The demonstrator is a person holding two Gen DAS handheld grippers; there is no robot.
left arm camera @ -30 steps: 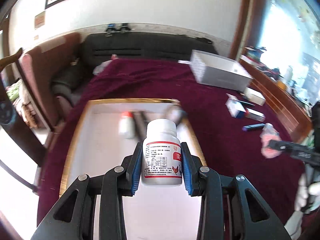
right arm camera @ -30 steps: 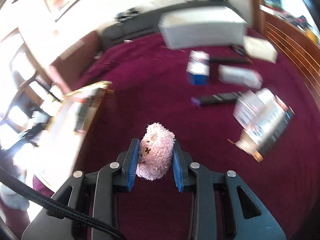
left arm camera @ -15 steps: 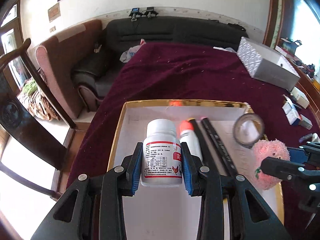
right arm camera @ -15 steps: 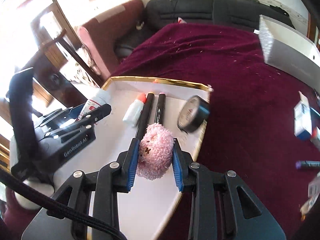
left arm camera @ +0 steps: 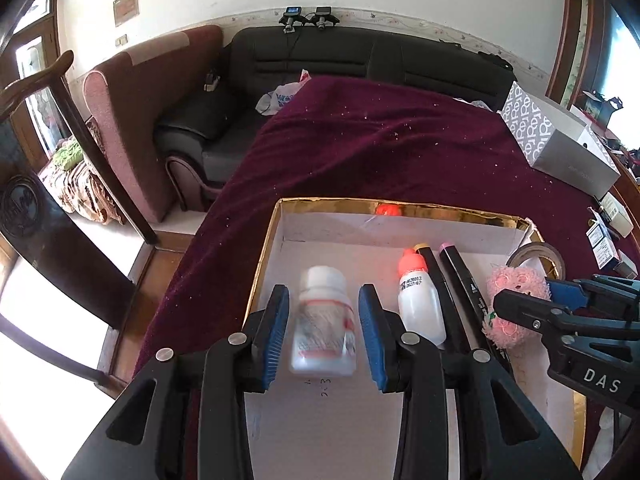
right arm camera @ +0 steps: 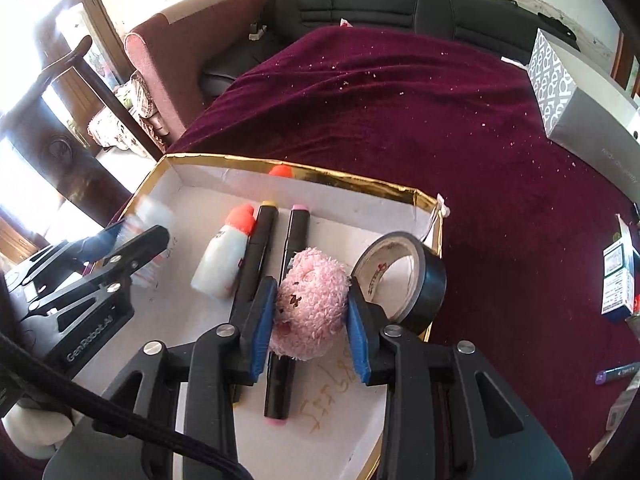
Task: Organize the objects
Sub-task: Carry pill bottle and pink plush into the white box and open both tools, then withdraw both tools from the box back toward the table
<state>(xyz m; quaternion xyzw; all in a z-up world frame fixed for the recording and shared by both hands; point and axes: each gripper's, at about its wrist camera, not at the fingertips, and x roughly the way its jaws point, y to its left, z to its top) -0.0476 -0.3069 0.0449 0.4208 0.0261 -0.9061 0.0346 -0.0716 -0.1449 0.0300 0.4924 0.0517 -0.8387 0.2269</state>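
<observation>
Left gripper [left arm camera: 323,340]: I see its blue-padded jaws spread apart, with a clear gap on each side of the white plastic pill bottle with a red-banded label [left arm camera: 323,330]; it grips nothing.
White pill bottle: blurred in my left wrist view, between the open pads, over the left part of the white floor of the gold-rimmed shallow cardboard box [left arm camera: 400,208]; I cannot tell if it has landed.
Small white squeeze bottle with an orange cap [left arm camera: 420,300]: lying on the box floor just right of the left gripper.
Two black marker pens [right arm camera: 256,256]: side by side, beside the squeeze bottle, caps pointing to the far wall.
Right gripper [right arm camera: 308,320]: jaws parted around the pink fluffy plush toy [right arm camera: 310,304]; the pads look just clear of the fur, so I read it as released.
Plush toy: resting on the right-hand marker.
Black roll of tape [right arm camera: 404,276]: tilted up against the box's right rim.
Maroon velvet cloth [right arm camera: 440,120]: under the box.
</observation>
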